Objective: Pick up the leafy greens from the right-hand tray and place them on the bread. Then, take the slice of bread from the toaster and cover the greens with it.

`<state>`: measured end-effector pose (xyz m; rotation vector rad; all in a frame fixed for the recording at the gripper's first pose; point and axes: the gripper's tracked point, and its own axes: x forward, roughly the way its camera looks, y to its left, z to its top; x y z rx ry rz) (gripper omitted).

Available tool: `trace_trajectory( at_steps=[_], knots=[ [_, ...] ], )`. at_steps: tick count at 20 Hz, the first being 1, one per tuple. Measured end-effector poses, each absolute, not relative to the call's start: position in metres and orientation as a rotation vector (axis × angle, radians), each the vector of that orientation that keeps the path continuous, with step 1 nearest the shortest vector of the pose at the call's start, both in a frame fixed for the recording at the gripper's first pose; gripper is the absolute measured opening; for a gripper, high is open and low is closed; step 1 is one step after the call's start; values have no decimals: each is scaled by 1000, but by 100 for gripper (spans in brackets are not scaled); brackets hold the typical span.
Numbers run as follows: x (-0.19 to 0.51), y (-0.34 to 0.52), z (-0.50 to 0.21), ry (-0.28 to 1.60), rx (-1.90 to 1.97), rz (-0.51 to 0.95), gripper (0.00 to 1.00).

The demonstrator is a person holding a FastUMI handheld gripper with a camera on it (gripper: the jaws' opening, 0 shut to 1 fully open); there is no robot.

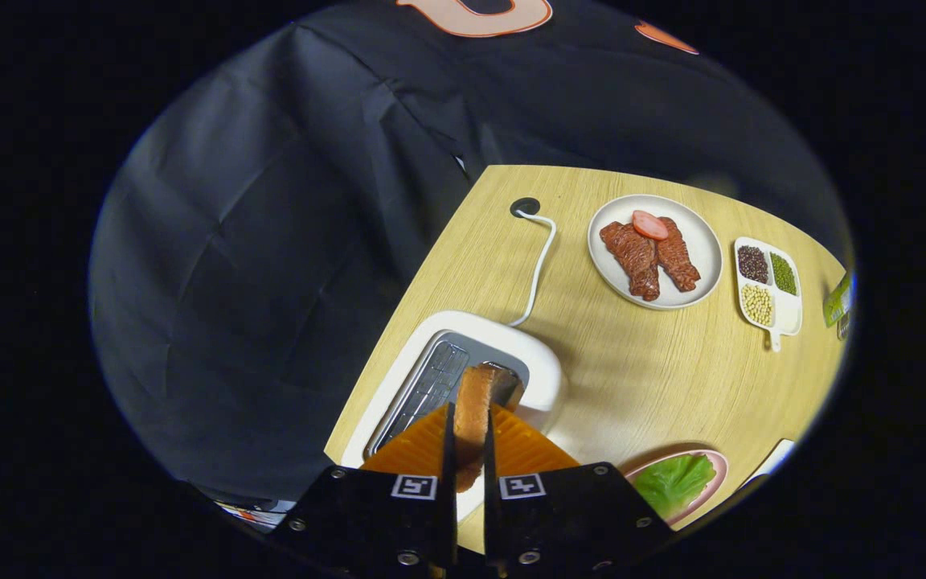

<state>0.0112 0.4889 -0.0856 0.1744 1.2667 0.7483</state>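
Toaster [463,362]: it stands at the table's [632,386] left edge, slots facing the camera, with a white cord [539,265] running from it to a grommet hole beyond. Judging by the view, the slice [475,418] is lifted clear of the slot, or nearly so; confirm this before you translate sideways, so the crust does not catch on the slot rim.

Gripper [469,450]: the two fingers are closed on the slice, one pad on each flat face, and the bread stands on edge between them. Keep the squeeze even; bread of this kind probably compresses and may slip if you relax.

Next move, as judged from the task: carry the slice rightward and toward you to the pink plate [716,482], where the greens [672,481] lie just right of the fingers. Rotate the slice flat before lowering it, then release only once it rests on the leaf.

Further right, well apart from the work: a white plate [700,257] with two meat pieces and a pink round, then a divided dish [788,314] of beans.

Limits of the view:
- The lower bread under the greens cannot be seen; the leaf covers it.
- The bottom end of the held slice is hidden behind the fingers.
- A white tray corner and a green item near the table's right edge are cut off and cannot be identified.
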Motion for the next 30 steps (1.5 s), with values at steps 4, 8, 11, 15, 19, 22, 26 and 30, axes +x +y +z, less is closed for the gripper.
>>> trace_trajectory(
  at_steps=[4,8,11,15,19,22,26,30],
  knots=[
    [11,486,-71,1211,184,778,13],
    [8,477,-54,1153,210,808,12],
    [2,465,-35,1109,278,836,12],
    [-3,450,-11,1063,364,879,12],
    [-12,431,3,1021,409,903,12],
    [-20,411,3,1012,434,910,12],
    [-30,378,-6,1001,454,897,12],
    [-37,348,-16,986,475,877,12]
  ],
)
